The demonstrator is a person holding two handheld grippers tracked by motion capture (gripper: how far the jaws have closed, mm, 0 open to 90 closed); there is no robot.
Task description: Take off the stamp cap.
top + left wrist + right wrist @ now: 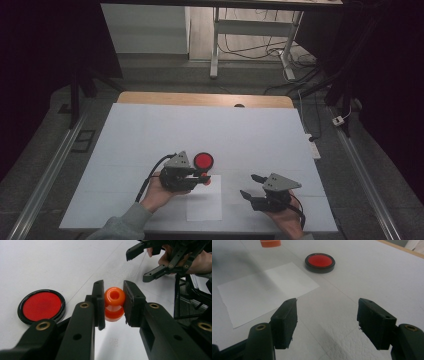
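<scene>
Two things are worrying me here. First, the left hand-held gripper [113, 303] is clamping a small orange stamp [114, 303] by its rounded, waisted handle, and that glossy plastic curve is giving the flat black pads very little to bite on, so it's looking ready to twist or pop out if the hand tilts. It's hanging just above the far edge of the white paper sheet [205, 202], which is lying near the front edge of the surface [150, 130].

Second, that sheet is sitting loose: thin, flat, nothing pinning it. The right hand-held gripper [327, 322] is hovering with its jaws spread wide and nothing between them, off to the sheet's right, so I'm guessing a press could drag the paper and smear the mark.

The ink pad [42, 306] is lying just beside the stamp, toward the middle of the surface: round, matte red inside a shiny black rim. The surface covering is looking pale and faintly pebbled, like leatherette.
</scene>
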